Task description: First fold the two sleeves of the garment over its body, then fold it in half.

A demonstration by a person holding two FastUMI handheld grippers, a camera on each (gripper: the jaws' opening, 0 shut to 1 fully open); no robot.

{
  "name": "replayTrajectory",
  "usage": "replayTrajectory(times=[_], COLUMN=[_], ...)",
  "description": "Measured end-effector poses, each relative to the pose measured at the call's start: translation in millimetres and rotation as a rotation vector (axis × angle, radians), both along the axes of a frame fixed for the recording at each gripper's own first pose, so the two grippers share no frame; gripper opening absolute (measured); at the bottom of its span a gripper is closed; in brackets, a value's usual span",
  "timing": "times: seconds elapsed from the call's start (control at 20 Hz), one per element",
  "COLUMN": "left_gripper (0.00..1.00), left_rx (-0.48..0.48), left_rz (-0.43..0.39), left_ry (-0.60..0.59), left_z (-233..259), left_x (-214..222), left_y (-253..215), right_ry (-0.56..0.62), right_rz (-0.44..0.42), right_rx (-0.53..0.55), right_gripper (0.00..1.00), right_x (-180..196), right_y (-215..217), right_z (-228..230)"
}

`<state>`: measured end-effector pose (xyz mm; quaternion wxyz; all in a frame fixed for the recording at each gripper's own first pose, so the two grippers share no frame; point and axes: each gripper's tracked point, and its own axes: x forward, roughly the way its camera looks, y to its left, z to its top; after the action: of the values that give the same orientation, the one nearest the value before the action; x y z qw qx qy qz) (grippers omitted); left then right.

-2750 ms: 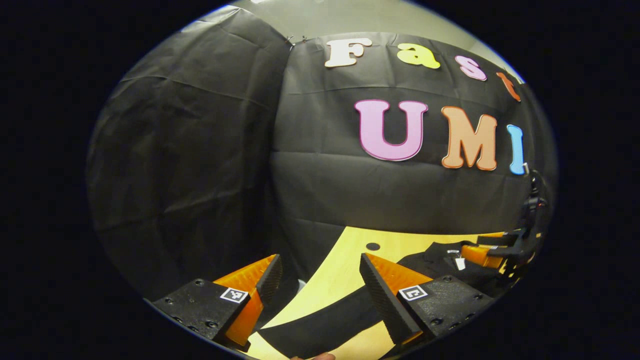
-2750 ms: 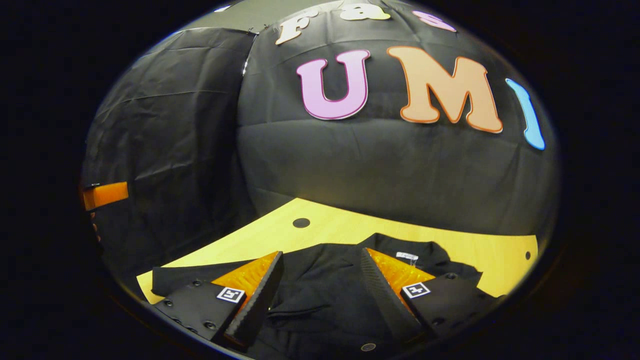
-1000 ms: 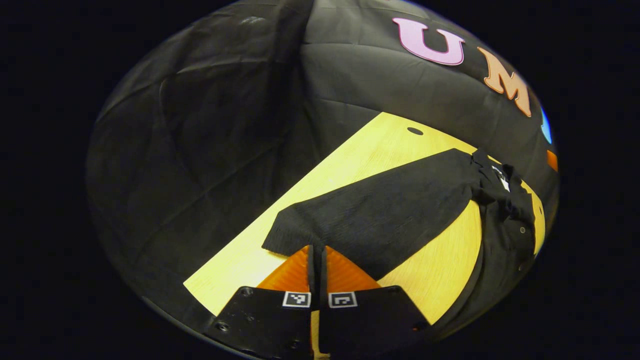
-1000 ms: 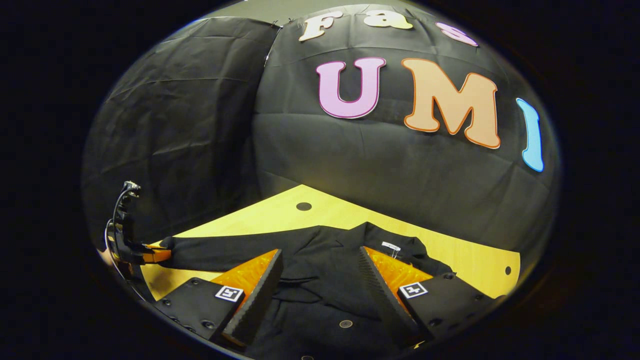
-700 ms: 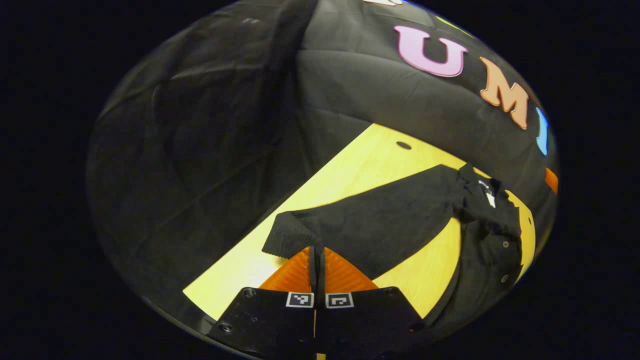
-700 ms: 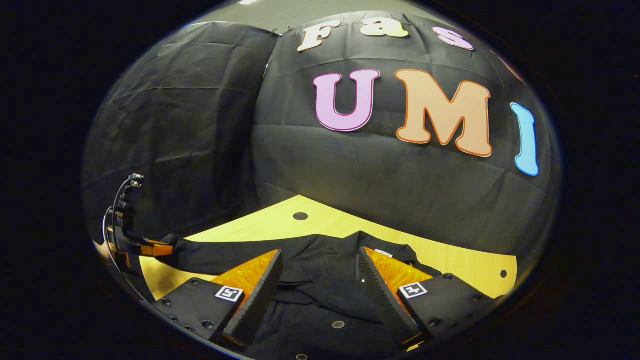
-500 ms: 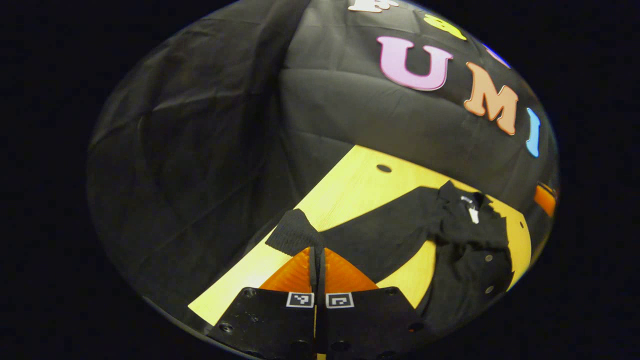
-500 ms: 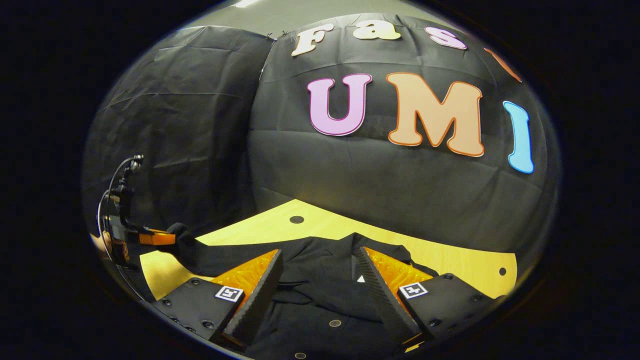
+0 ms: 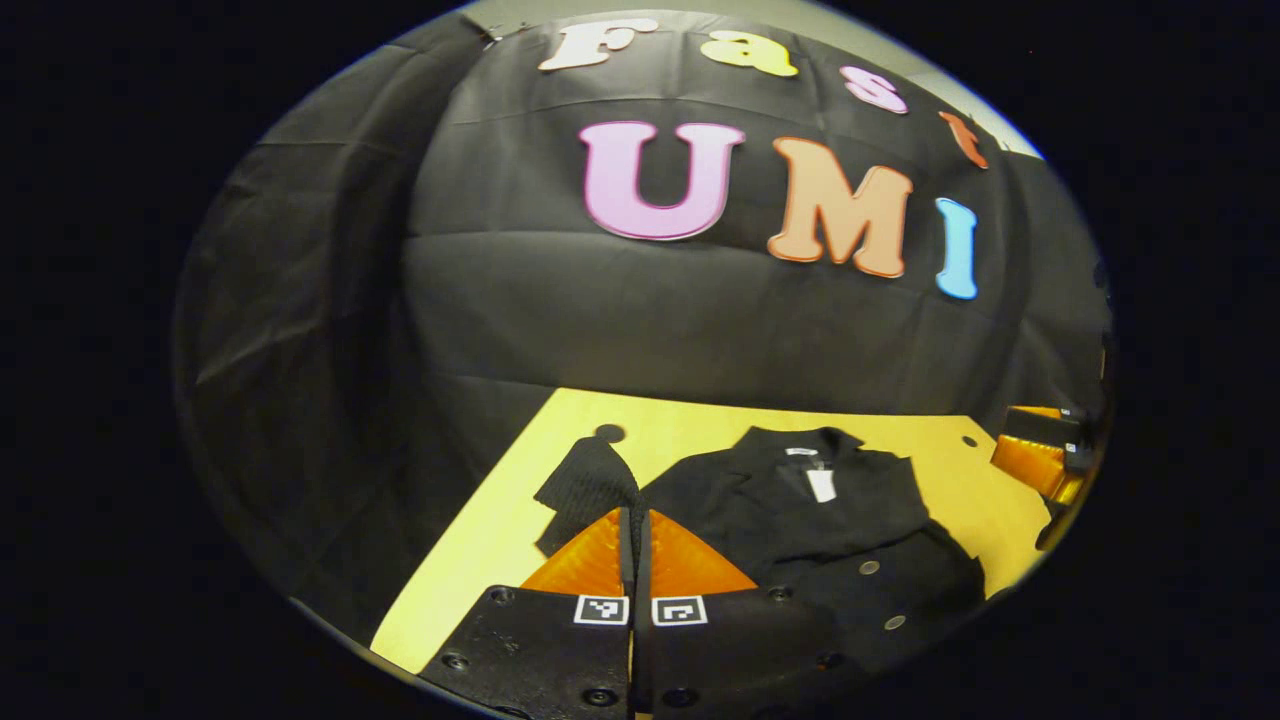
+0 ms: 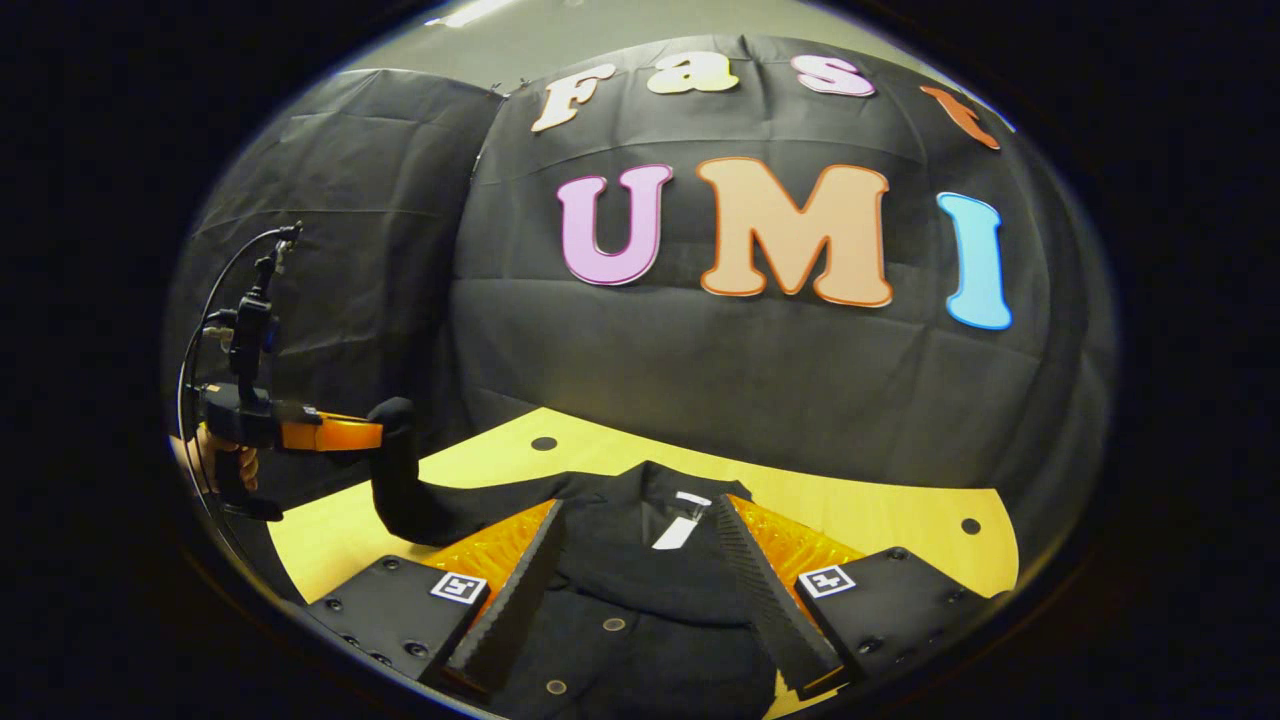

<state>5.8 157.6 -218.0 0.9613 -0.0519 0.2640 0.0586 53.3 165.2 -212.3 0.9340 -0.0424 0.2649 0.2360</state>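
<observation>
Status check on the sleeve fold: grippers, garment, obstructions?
Left gripper shut on sleeve cuff, lifted off the table. Right gripper open over the black jacket body. Nothing in the way.

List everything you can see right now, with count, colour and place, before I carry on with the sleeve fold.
garment: one, black, buttoned, lying on the table under the right tongs.
sleeve: one, black, lifted off the table, cuff pinched in the left tongs.
white label: one, at the collar.
buttons: several, dark, down the front.
table: one, light wood, small dark holes near the far edge.
booth wall: black cloth, behind the table.
hand: one, on the left tongs' handle.
left tongs: shut on the sleeve.
right tongs: open, over the garment.
</observation>
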Motion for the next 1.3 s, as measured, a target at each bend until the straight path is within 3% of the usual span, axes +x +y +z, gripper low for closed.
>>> replayTrajectory(times=[0.4, 0.8, 1.0, 1.15, 1.2, 1.3], left_gripper=[0.0, 0.0, 0.0, 0.0, 0.03, 0.68], left_rx=[-0.015, -0.006, 0.012, 0.066, 0.026, 0.029], left_rz=[-0.228, -0.429, -0.446, -0.438, -0.473, -0.42], left_ry=[-0.001, 0.076, 0.127, 0.11, 0.087, 0.007], left_z=[-8.5, -56.0, -80.8, -68.2, -56.6, -17.1], left_x=[61.3, 91.4, 101.0, 106.5, 100.3, 101.2], left_y=[-116.7, -237.1, -266.1, -276.3, -289.7, -293.1], right_ry=[0.021, 0.057, 0.089, 0.119, 0.119, 0.121], right_rz=[-0.172, -0.305, -0.336, -0.315, -0.301, -0.265], right_rx=[-0.004, -0.023, -0.029, -0.023, -0.016, -0.001], right_gripper=[0.97, 0.97, 0.97, 0.97, 0.97, 0.97], right_x=[-18.4, -45.7, -59.5, -66.2, -66.4, -65.7], right_y=[-99.9, -180.6, -207.3, -216.4, -216.9, -214.7], right_z=[-4.1, -12.0, -23.1, -30.0, -31.0, -33.7])
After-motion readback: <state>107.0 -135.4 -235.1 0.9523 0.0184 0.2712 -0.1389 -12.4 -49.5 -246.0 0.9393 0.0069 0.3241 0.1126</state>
